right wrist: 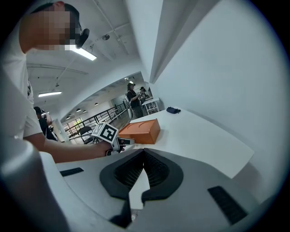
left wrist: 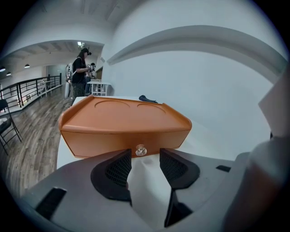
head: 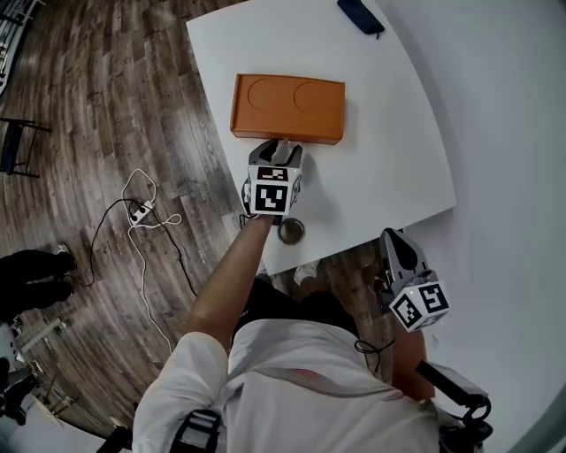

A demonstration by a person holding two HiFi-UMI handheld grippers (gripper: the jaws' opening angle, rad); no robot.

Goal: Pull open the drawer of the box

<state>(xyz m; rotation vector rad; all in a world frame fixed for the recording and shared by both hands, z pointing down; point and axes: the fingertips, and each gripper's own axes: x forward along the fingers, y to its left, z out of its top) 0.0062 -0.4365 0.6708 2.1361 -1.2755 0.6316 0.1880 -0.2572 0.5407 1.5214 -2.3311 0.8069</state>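
Note:
An orange box [head: 287, 106] lies on the white table [head: 389, 150], its drawer front facing me and flush with the body. A small clear knob [left wrist: 141, 150] sticks out at the middle of that front. My left gripper [head: 281, 146] is right at the drawer front, open, its two black pads [left wrist: 118, 170] standing either side of the knob and just short of it, touching nothing. The right gripper [head: 393, 237] hangs off the table's near right corner, shut and empty; from there the box [right wrist: 141, 130] shows far off.
A dark blue object [head: 360, 15] lies at the table's far end. The near table edge [head: 354, 250] runs just behind my left hand. A white wall [head: 513, 133] bounds the right side. Cables [head: 141, 212] lie on the wooden floor to the left. People [left wrist: 81, 72] stand far off.

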